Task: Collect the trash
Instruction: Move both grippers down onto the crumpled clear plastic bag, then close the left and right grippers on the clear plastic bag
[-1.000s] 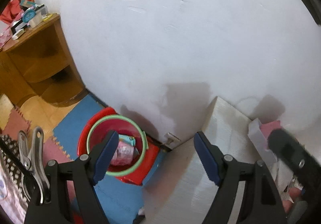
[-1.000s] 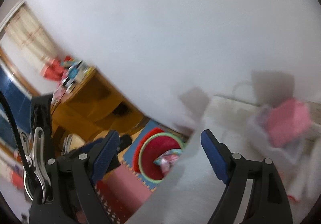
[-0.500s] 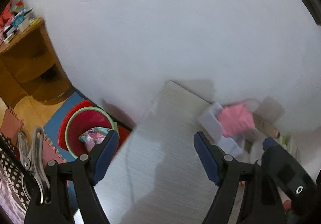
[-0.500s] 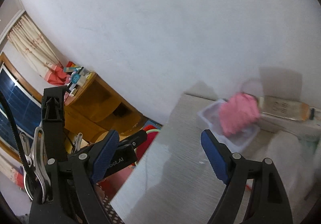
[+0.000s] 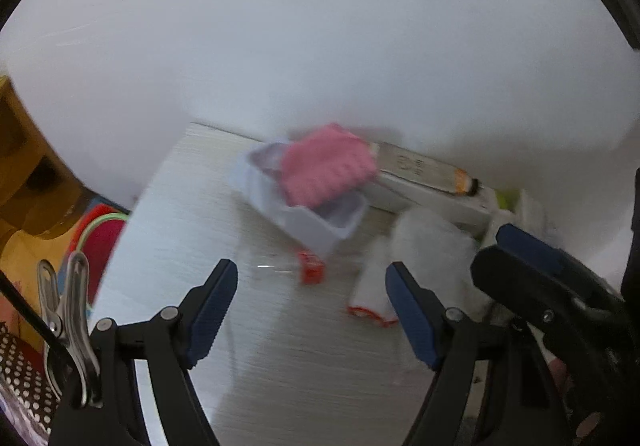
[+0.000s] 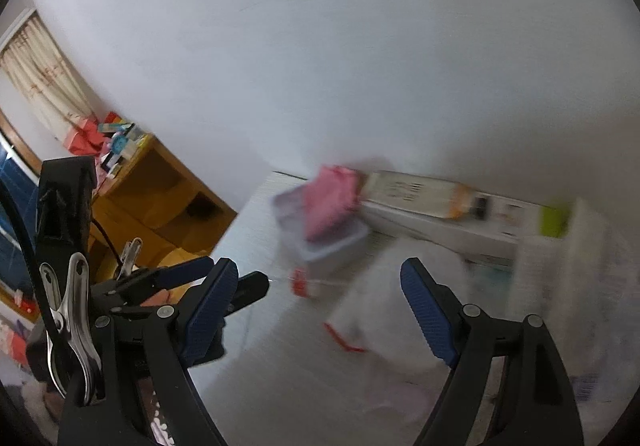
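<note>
Both views are blurred by motion. My left gripper [image 5: 312, 302] is open and empty above the pale table [image 5: 192, 214]. My right gripper [image 6: 320, 302] is open and empty too; it shows at the right of the left wrist view [image 5: 532, 270]. Ahead lie a small red scrap [image 5: 311, 272] [image 6: 301, 284] and crumpled white wrapping with a red strip [image 5: 372, 298] [image 6: 376, 310]. The red bin with a green rim [image 5: 100, 242] stands on the floor left of the table.
A clear plastic box [image 5: 304, 214] [image 6: 324, 242] with a pink cloth [image 5: 326, 170] in it sits at the back of the table. A long white carton [image 5: 424, 174] [image 6: 416, 190] lies along the wall. A wooden shelf [image 6: 160, 198] stands at the left.
Both grippers have swung right, from the bin on the floor to over the table. The bin has slid to the left edge; the box, scrap and wrapping have come into view.
</note>
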Demonstrator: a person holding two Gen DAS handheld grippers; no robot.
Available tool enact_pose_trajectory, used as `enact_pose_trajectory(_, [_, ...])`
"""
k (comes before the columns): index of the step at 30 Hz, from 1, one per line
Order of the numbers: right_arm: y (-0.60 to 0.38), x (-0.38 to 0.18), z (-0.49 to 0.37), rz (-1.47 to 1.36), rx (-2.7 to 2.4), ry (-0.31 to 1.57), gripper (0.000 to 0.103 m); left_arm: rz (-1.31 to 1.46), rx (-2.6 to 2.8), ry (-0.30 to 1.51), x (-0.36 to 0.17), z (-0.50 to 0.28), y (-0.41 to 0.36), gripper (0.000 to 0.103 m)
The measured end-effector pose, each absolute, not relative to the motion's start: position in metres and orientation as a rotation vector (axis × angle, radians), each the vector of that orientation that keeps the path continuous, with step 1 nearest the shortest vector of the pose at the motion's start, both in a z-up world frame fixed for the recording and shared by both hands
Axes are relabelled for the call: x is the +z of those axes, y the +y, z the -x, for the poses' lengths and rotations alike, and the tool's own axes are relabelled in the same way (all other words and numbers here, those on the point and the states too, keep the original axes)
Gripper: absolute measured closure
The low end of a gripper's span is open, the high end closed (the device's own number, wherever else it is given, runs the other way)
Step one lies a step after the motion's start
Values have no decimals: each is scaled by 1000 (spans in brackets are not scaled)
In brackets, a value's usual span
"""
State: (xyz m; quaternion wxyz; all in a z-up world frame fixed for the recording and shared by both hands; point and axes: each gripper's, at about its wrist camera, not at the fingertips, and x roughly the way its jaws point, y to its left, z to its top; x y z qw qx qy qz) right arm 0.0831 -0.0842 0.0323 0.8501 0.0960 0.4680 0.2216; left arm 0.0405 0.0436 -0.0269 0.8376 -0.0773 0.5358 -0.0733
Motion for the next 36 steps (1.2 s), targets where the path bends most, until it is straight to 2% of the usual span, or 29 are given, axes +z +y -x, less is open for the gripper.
enact_pose_trajectory(4, [-110,25,-78,-219,397,1001,18,153,-204,1155,-30,-47,27,23])
enact_pose_trajectory(9, [-119,6,-71,-66,305,1025,18,194,-238,1228,-44,-65,9,23])
enact_pose_trajectory(18, [-174,-36,-80,-336,250,1121,18,236,-335,1334,-73,-95,-23,24])
enact_pose_trajectory(26, [-184,-50,-80,-345,242,1162,19,207,-351,1369,-91,-114,-51,25])
enact_pose_trajectory(27, [-184,-55,-81,-353,248,1170,20,188,-354,1378,-94,-116,-55,28])
enact_pose_trajectory(29, [-182,-61,-82,-362,256,1190,24,147,-352,1399,-100,-116,-64,49])
enact_pose_trajectory(31, [-175,-67,-85,-357,268,1196,34,122,-329,1396,-103,-116,-69,68])
enact_pose_trajectory(32, [-173,-68,-85,-355,274,1194,51,134,-325,1388,-101,-115,-69,79])
enact_pose_trajectory(33, [-174,-67,-84,-368,283,1193,65,139,-319,1383,-98,-115,-69,86])
enact_pose_trajectory(34, [-175,-67,-84,-381,280,1193,68,134,-310,1372,-93,-115,-68,90])
enact_pose_trajectory(36, [-178,-62,-81,-395,288,1176,80,138,-308,1355,-82,-114,-65,92])
